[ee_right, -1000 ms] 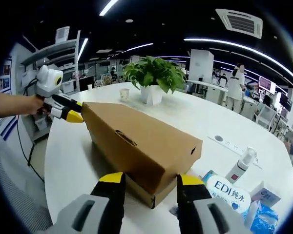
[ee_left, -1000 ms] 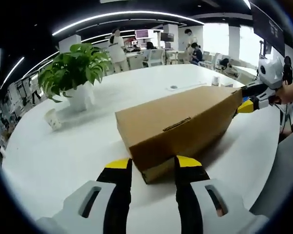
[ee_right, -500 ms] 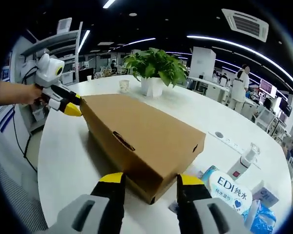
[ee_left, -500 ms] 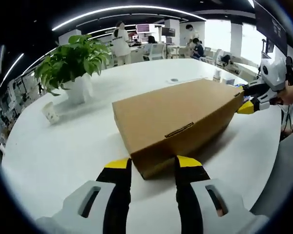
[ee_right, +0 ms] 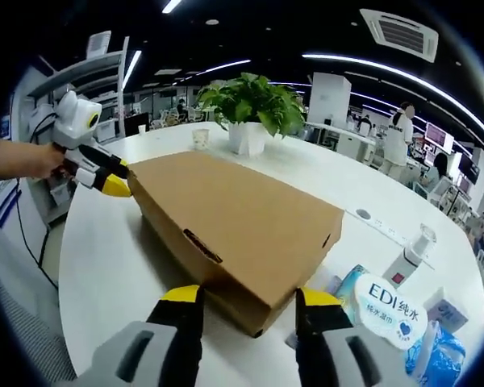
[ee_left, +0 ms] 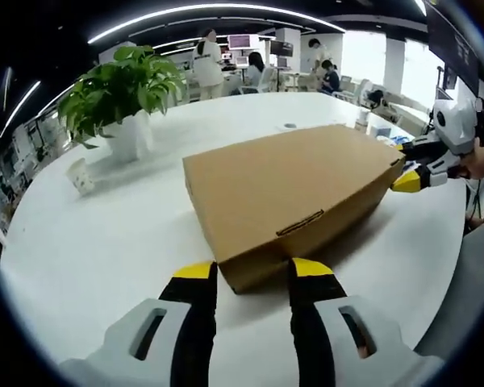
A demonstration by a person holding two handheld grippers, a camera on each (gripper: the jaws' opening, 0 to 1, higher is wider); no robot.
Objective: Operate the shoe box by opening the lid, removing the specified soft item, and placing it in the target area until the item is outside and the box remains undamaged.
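**Shoe box closed, a hand-held gripper at each end**

Shoe box (ee_left: 294, 197) lies lid down on the white desk (ee_left: 105, 242), one end at each hand-held gripper. Soft item is hidden inside; can't tell what it is.

Left hand-held gripper (ee_left: 253, 272): jaws apart, box corner sits in the gap, nothing clamped. Right hand-held gripper (ee_right: 249, 297): same, jaws spread either side of the opposite corner, empty. Whether the jaws touch the cardboard can't be told.

Judged stage: lid not yet opened.

Risks:
- Pinching a corner or pulling the lid from one end could crease or tear the cardboard, failing the undamaged condition.
- Lifting the lid without holding the base may drag or tip the whole box.
- Sliding toward the right gripper's end could knock the pump bottle (ee_right: 411, 256) and the wipes pack (ee_right: 387, 306), which sit close beside that corner.

Room: the long side facing the potted plant (ee_left: 121, 101) has wide bare desk; plant and paper cup (ee_left: 81, 176) are well apart from the box. The left gripper's end is near the desk edge, little margin there.
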